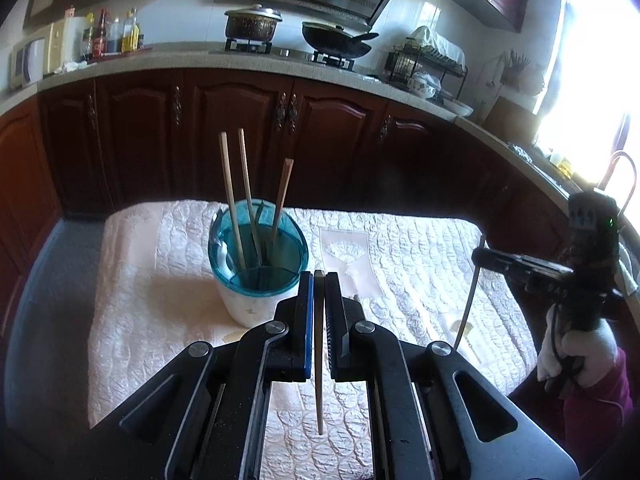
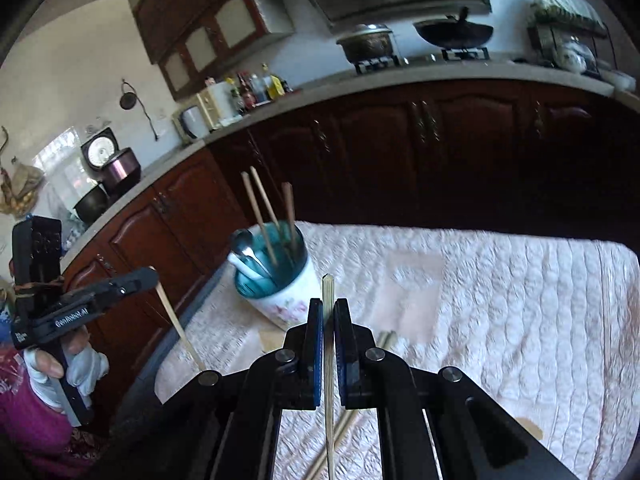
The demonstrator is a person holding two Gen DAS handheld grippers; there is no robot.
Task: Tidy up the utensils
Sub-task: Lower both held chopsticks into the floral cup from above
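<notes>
A white holder with a teal rim [image 1: 256, 264] stands on the quilted cloth [image 1: 420, 264] and holds three chopsticks [image 1: 232, 192]; the right wrist view [image 2: 276, 280] also shows spoons [image 2: 245, 249] in it. My left gripper [image 1: 319, 280] is shut on a pale chopstick [image 1: 319, 360], held upright just right of the holder. My right gripper [image 2: 328, 304] is shut on another chopstick [image 2: 329, 380], above the cloth. Each gripper shows in the other's view, the right [image 1: 480, 257] and the left [image 2: 154, 274]. Loose chopsticks [image 2: 344, 432] lie on the cloth below the right gripper.
Dark wooden cabinets [image 1: 240, 128] and a counter [image 1: 192, 60] run behind the table. A pot [image 1: 252, 24] and a wok [image 1: 336, 40] sit on the stove. Bottles [image 1: 112, 34] and a dish rack [image 1: 428, 64] stand on the counter.
</notes>
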